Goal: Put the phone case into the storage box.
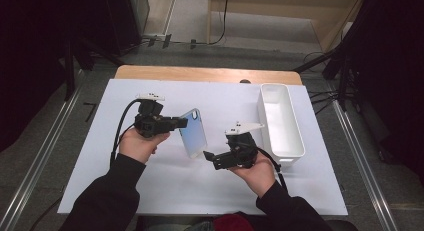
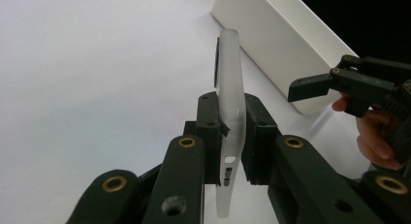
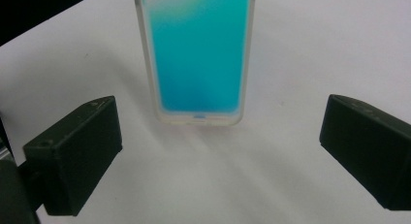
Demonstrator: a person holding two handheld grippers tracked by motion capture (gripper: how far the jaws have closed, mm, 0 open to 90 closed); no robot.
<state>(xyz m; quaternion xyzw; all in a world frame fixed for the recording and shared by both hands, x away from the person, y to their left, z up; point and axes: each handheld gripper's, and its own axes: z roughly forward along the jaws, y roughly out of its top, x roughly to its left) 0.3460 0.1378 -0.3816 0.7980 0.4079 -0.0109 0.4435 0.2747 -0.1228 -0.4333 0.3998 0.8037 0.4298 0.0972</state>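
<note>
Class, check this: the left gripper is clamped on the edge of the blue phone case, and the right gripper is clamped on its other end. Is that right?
Not quite. The left gripper is indeed clamped on the phone case, but the right gripper is open, its fingers standing wide apart and short of the case, as the right gripper view shows.

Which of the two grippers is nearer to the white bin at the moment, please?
Right. The right gripper hangs just beside the white bin's near end, jaws open. The left gripper is farther off, across the table, clamping the phone case.

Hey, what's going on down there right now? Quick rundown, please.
Left gripper shut on phone case, held on edge. Right gripper open, facing it, not touching. White bin off to the side; nothing between.
</note>
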